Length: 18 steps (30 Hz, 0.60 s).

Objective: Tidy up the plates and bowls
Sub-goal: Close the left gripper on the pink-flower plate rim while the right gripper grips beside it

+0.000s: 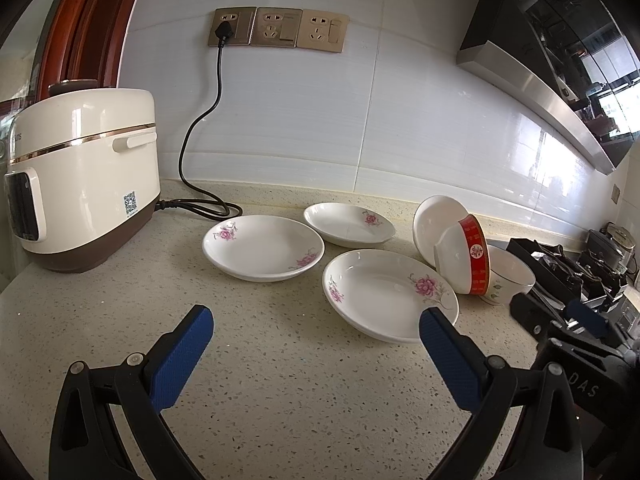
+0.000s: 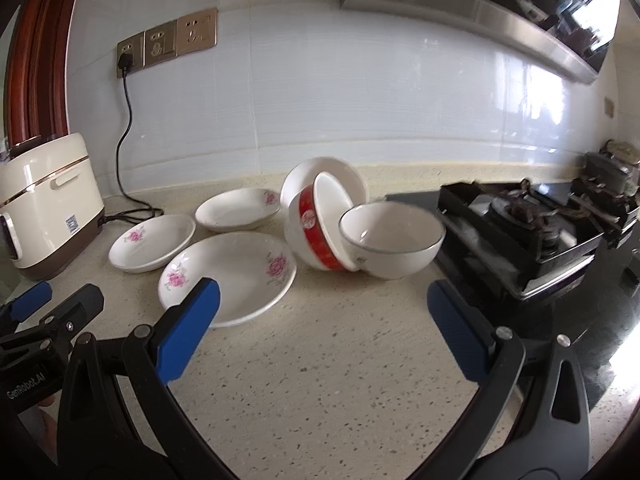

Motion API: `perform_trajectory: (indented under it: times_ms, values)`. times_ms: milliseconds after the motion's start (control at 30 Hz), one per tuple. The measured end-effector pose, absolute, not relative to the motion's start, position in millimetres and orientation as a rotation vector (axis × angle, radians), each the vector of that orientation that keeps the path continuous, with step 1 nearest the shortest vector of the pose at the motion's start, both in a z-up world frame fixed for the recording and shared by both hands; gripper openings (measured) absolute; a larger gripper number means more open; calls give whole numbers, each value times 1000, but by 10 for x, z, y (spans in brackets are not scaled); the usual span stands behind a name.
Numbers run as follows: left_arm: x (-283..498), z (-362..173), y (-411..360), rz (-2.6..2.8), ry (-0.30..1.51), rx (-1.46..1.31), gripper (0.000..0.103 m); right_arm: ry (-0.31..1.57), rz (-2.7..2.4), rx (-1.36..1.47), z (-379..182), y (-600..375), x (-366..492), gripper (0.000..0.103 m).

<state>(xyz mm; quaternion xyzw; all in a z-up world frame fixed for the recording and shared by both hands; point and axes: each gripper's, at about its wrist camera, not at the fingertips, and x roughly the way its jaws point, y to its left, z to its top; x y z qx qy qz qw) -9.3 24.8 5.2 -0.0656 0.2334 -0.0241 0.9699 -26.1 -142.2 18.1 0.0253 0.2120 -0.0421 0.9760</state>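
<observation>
Left gripper [image 1: 316, 322] hovers low over the counter [image 1: 280, 380], blue fingers [image 1: 182, 360] spread wide apart, holding nothing, aimed at the plates. Right gripper [image 2: 323, 300] likewise low, fingers wide apart, empty, pointing at the bowls; each gripper shows at the edge of the other's view.

Three shallow white plates with pink flowers lie flat: near plate [image 1: 390, 294], left plate [image 1: 262, 248], back plate [image 1: 348, 224], close together on the counter between cooker and bowls.

Three bowls: silver-rimmed bowl [image 2: 392, 240] roughly upright, red-band bowl [image 2: 316, 238] tipped on its side against it, plain white bowl [image 2: 320, 176] tipped behind.

One cream rice cooker [image 1: 84, 176] far left, plugged in with a black cord [image 1: 200, 120]. Three wall sockets [image 1: 276, 28]. Gas stove [image 2: 528, 220] on the right.

Text: "DAS" on the right gripper body, "GenRobot.AI" on the left one; QR sticker on the cooker, unreadable.
</observation>
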Motion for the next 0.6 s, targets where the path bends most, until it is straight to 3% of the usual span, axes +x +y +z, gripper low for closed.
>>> perform_trajectory:
  times_ms: [133,267,333,400,600]
  values:
    - [-45,34,277,-84,492,-168,100,521,-30,91,116,-1444,-124,103]
    - [197,-5,345,-158,623,-289,77,584,-1,144,160,-1466,-3,99]
    - [347,-23,387,-198,683,-356,69,636,21,188,169,-1474,121,83]
    - [520,-74,433,-220,756,-419,62,683,32,228,134,-1496,228,75]
    - [894,-312,530,-239,876,-541,44,769,67,327,19,-1565,502,66]
